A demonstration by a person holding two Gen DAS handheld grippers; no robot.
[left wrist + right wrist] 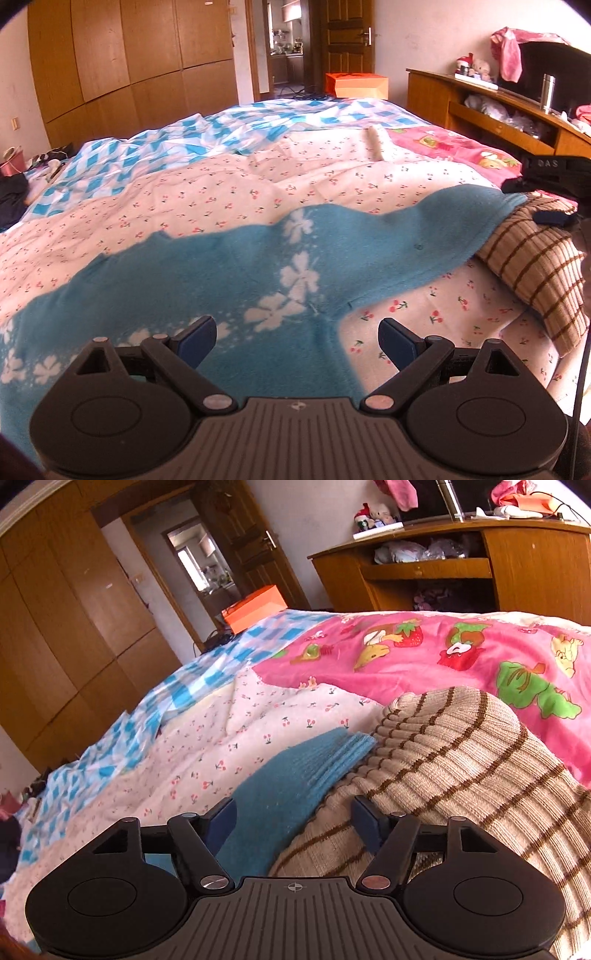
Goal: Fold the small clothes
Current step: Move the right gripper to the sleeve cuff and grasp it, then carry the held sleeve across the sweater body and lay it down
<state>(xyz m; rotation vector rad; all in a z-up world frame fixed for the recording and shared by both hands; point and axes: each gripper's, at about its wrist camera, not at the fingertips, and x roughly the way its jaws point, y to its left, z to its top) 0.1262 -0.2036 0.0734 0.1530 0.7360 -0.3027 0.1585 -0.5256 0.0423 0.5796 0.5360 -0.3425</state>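
Note:
A blue fleece garment with white flowers [236, 273] lies spread across the cherry-print bed cover. My left gripper [298, 341] is open just above its near edge, holding nothing. A beige knit garment with brown stripes [532, 258] lies at the right, under the blue garment's far end. In the right wrist view my right gripper [293, 821] is open, its jaws straddling the blue garment's end [291, 786] where it overlaps the beige knit [461, 768]. The right gripper's black body [554, 173] shows at the far right of the left wrist view.
The bed carries a cherry-print cover [221, 192], a blue-checked sheet [184, 144] and a pink cartoon blanket [443, 653]. A wooden desk [461, 568] stands to the right, wardrobes [129, 55] to the left, an orange box [356, 85] beyond the bed's far end.

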